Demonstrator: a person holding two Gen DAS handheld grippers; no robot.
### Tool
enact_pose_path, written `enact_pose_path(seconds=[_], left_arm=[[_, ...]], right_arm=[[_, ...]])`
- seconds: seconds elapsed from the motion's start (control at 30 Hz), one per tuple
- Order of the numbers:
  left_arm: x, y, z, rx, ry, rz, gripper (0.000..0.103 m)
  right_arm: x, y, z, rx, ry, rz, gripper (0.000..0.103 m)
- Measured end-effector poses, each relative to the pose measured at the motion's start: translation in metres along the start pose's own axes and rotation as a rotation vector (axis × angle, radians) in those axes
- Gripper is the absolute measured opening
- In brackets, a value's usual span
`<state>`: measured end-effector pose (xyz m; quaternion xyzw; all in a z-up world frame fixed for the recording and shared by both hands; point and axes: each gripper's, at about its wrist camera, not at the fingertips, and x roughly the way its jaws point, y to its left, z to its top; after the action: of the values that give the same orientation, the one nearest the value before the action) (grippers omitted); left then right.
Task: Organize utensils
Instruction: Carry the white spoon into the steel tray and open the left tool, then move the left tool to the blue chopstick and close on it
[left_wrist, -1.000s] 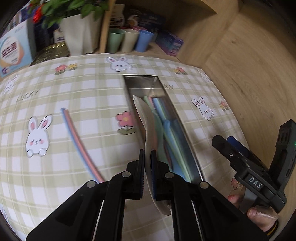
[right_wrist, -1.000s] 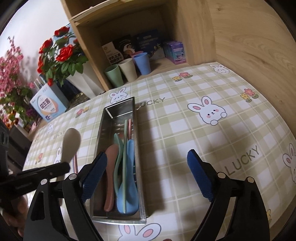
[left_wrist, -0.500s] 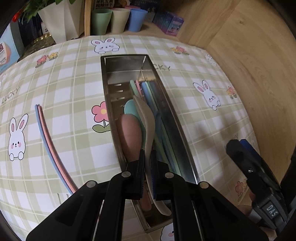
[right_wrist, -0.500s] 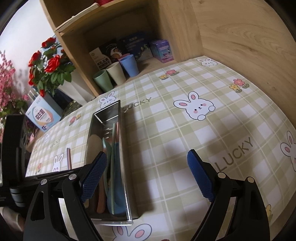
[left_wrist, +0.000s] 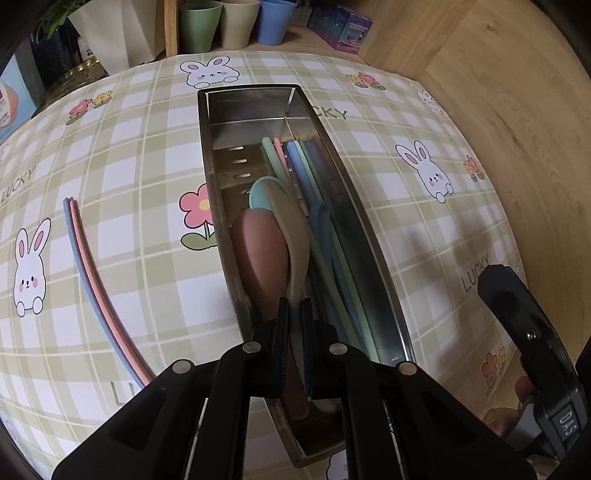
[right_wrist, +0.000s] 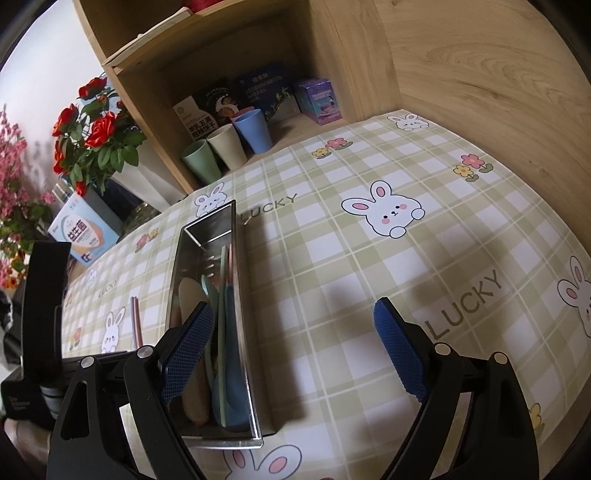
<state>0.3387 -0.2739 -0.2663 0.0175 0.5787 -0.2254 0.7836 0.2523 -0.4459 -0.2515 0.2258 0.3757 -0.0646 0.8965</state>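
Note:
My left gripper (left_wrist: 294, 314) is shut on the handle of a beige spoon (left_wrist: 293, 229), whose bowl lies inside the steel utensil tray (left_wrist: 373, 236), over a pink spoon (left_wrist: 260, 254) and a teal spoon (left_wrist: 260, 194). Blue and green chopsticks (left_wrist: 325, 236) lie along the tray's right side. A pink and blue chopstick pair (left_wrist: 92, 273) lies on the tablecloth left of the tray. My right gripper (right_wrist: 291, 350) is open and empty, hovering right of the tray (right_wrist: 242, 295). The beige spoon (right_wrist: 189, 295) also shows in the right wrist view.
The checked bunny tablecloth (right_wrist: 369, 258) covers the table. Three cups (right_wrist: 225, 144) and boxes stand in a wooden shelf at the back. A flower vase (right_wrist: 96, 140) and a box (right_wrist: 83, 232) stand at the back left. A wooden wall (left_wrist: 517, 147) bounds the right side.
My left gripper has carried the beige spoon from above the tray's left rim down into the tray. The right gripper has shifted slightly and stays open.

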Motion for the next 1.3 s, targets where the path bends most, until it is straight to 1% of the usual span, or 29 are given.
enact_pose_path(seconds=[0.13, 0.23, 0.33, 0.4, 0.5, 0.6, 0.7, 0.8, 0.9, 1.0, 1.07, 1.13, 1.3], left_arm=[[-0.010, 0.007, 0.002, 0.001, -0.027, -0.031, 0.006], [-0.033, 0.019, 0.003, -0.011, -0.091, -0.065, 0.008], [-0.054, 0.034, 0.002, -0.031, -0.146, -0.071, 0.010], [-0.069, 0.052, 0.000, -0.058, -0.186, -0.060, 0.010], [-0.082, 0.082, -0.005, -0.106, -0.215, -0.029, 0.010], [-0.086, 0.115, -0.011, -0.165, -0.218, 0.020, 0.010], [-0.077, 0.142, -0.021, -0.227, -0.182, 0.063, 0.010], [-0.065, 0.151, -0.031, -0.241, -0.150, 0.065, 0.010], [-0.052, 0.148, -0.034, -0.228, -0.139, 0.040, 0.010], [-0.042, 0.140, -0.032, -0.195, -0.136, 0.038, 0.010], [-0.038, 0.138, -0.032, -0.178, -0.132, 0.045, 0.010], [-0.033, 0.134, -0.032, -0.160, -0.129, 0.069, 0.010], [-0.025, 0.130, -0.032, -0.149, -0.123, 0.086, 0.010]], right_arm=[[-0.004, 0.002, -0.001, -0.004, -0.005, -0.001, 0.085], [-0.007, 0.005, -0.001, -0.006, -0.013, -0.005, 0.085], [-0.009, 0.009, -0.001, -0.007, -0.020, -0.006, 0.085], [-0.010, 0.014, -0.002, -0.013, -0.021, 0.001, 0.085], [-0.009, 0.024, -0.004, -0.030, -0.018, 0.013, 0.085], [-0.006, 0.031, -0.006, -0.037, -0.010, 0.019, 0.085], [-0.002, 0.034, -0.009, -0.040, 0.000, 0.020, 0.085], [-0.002, 0.036, -0.011, -0.042, 0.007, 0.021, 0.085], [-0.001, 0.037, -0.011, -0.047, 0.007, 0.019, 0.085], [-0.002, 0.037, -0.011, -0.045, 0.007, 0.017, 0.085], [-0.002, 0.036, -0.010, -0.042, 0.005, 0.013, 0.085], [-0.001, 0.035, -0.010, -0.041, 0.007, 0.013, 0.085], [0.001, 0.035, -0.011, -0.044, 0.016, 0.014, 0.085]])
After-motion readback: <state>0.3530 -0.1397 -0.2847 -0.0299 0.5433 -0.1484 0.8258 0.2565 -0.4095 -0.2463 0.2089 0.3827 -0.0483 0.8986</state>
